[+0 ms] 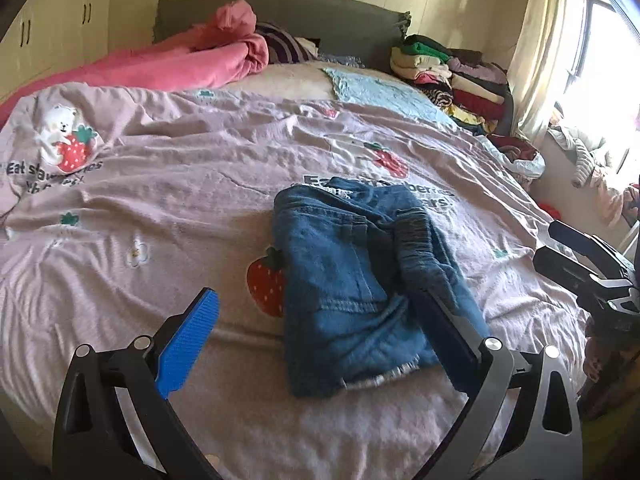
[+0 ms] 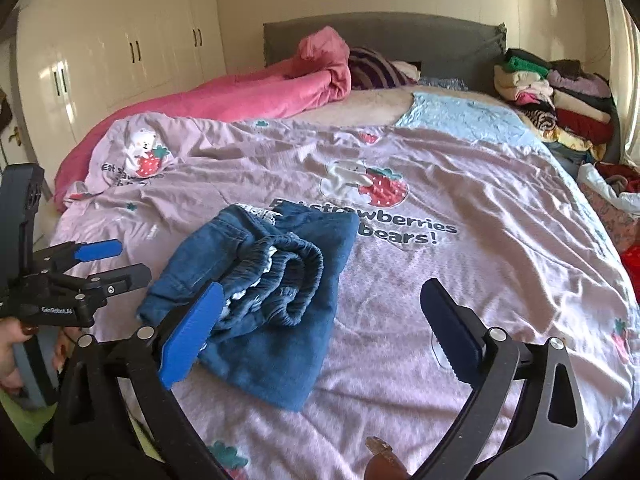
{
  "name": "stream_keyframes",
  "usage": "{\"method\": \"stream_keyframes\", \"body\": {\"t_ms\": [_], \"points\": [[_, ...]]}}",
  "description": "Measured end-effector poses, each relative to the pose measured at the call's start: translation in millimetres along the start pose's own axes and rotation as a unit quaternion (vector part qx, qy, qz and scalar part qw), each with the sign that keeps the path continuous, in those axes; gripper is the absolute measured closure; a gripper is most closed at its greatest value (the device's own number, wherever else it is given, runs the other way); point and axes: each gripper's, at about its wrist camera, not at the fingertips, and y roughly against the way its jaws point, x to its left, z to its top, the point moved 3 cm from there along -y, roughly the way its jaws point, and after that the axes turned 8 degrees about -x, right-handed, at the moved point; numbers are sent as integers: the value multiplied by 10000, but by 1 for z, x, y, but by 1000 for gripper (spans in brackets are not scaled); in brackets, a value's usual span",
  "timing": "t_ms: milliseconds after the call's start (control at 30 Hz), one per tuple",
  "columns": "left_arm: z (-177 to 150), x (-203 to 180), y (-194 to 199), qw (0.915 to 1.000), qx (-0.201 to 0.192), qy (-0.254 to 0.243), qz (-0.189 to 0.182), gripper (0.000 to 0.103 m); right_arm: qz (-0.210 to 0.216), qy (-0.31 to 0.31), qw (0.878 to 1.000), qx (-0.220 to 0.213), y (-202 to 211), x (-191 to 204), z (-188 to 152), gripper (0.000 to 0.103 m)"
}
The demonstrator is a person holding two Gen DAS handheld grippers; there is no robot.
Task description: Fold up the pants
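The blue denim pants (image 1: 360,276) lie folded in a compact bundle on the pink strawberry bedspread (image 1: 180,184); the elastic waistband is on top. They also show in the right wrist view (image 2: 264,292). My left gripper (image 1: 316,304) is open and empty, held just above the near side of the pants. It also shows from the side in the right wrist view (image 2: 116,262). My right gripper (image 2: 320,300) is open and empty, its left finger at the near edge of the pants. It shows at the right edge of the left wrist view (image 1: 560,248).
A rolled pink blanket (image 1: 192,60) lies at the head of the bed. A stack of folded clothes (image 1: 452,76) stands at the far right corner. White wardrobes (image 2: 120,48) line the left wall. A light blue cloth (image 2: 464,120) lies on the far right of the bed.
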Motion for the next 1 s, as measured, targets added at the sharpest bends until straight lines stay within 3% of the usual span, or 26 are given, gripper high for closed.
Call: {"method": "stream_keyframes", "body": {"t_ms": [600,1000], "points": [[-32,-2,59,9997,-154,-24,184,4,-97,115,9999,-25,52,9,-23,9],[-55,-4,58,9995,48,-91,289,4,-114,52,9998,183,55,14,-46,9]]}}
